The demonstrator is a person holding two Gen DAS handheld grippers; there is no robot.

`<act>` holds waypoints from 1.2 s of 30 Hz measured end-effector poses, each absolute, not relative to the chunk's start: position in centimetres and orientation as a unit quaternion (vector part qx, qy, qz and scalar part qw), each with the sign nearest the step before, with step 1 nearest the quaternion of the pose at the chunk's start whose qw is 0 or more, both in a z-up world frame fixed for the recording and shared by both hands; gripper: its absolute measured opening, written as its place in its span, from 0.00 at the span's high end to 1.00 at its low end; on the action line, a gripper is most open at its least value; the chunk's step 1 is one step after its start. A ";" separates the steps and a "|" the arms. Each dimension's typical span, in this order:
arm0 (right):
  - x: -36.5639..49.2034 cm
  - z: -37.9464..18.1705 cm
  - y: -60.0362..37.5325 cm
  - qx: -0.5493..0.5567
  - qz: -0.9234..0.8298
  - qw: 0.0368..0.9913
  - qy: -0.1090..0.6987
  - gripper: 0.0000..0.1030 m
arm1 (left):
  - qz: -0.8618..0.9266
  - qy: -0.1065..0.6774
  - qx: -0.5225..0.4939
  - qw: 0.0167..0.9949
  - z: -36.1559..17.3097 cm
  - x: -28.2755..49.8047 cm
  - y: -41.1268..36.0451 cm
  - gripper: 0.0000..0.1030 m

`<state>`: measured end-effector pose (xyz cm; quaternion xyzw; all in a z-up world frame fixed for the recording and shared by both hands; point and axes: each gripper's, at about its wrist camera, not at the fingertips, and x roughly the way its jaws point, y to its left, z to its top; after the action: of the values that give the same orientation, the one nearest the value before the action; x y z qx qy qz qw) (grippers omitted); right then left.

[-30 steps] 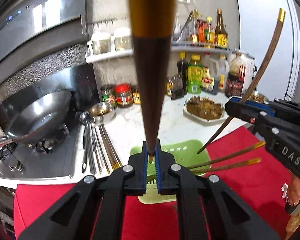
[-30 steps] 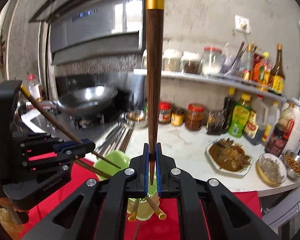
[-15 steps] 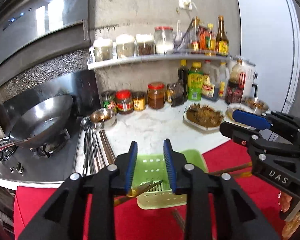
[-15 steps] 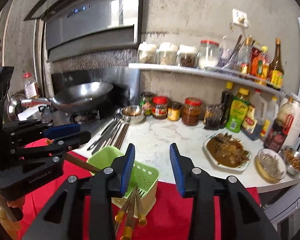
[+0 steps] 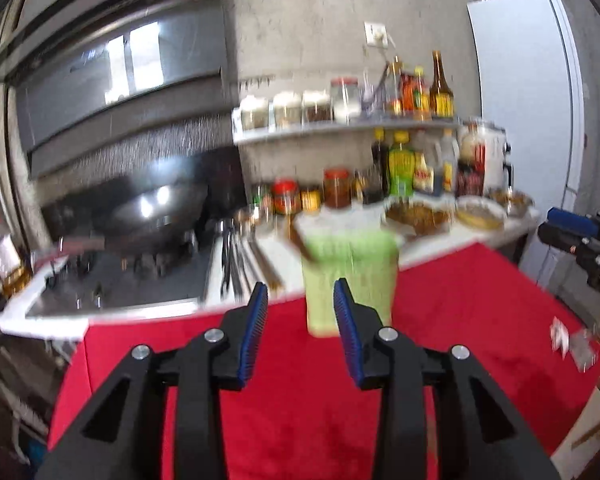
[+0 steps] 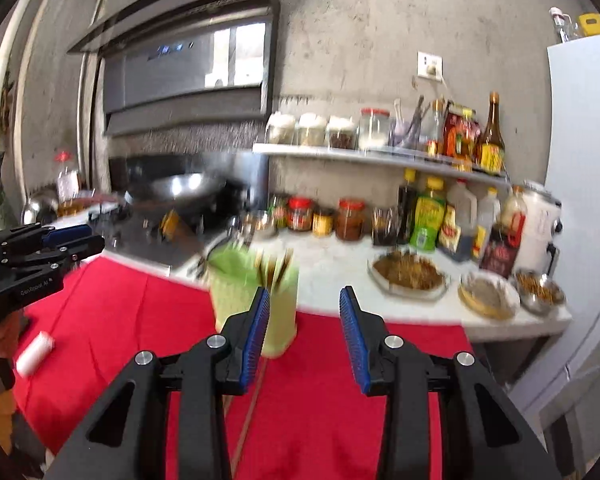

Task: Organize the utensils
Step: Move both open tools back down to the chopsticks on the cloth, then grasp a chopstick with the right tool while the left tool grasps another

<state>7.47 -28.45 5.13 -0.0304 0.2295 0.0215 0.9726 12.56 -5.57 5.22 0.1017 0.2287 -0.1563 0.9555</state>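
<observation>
A green perforated utensil holder (image 5: 350,280) stands upright on the red cloth, blurred by motion, with brown chopsticks (image 6: 274,270) standing in it. It also shows in the right wrist view (image 6: 256,300). My left gripper (image 5: 300,332) is open and empty, just in front of the holder. My right gripper (image 6: 304,334) is open and empty, with the holder behind its left finger. One chopstick (image 6: 248,408) lies on the cloth below the right gripper. Metal spoons and chopsticks (image 5: 240,260) lie on the counter beside the stove.
A wok (image 5: 156,216) sits on the stove at left. Jars, sauce bottles and food dishes (image 6: 408,272) crowd the white counter behind. A white roll (image 6: 34,354) lies on the cloth at left. A white fridge (image 5: 528,92) stands at right.
A second ago each gripper was shut on a chopstick. Both opened and dropped them into the holder. Both have since pulled back and up, and the holder now appears upright.
</observation>
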 end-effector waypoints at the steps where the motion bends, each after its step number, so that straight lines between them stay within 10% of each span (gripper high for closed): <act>1: 6.7 3.9 -28.2 -0.030 0.023 0.970 0.238 0.63 | -0.149 0.233 0.102 0.955 3.9 11.8 -5.2 0.67; 14: 4.1 -9.8 -24.2 0.006 0.049 0.932 0.358 0.65 | -0.094 0.336 0.048 0.936 -8.6 7.5 0.0 0.67; 36: 5.0 -12.3 -24.6 -0.007 0.020 0.917 0.398 0.93 | -0.156 0.365 0.025 0.918 -9.5 7.4 -3.1 0.67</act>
<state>4.96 -24.56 -12.33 -0.0066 0.3977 0.0203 0.9173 7.41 -3.11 -9.54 0.0246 0.3647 -0.1562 0.9176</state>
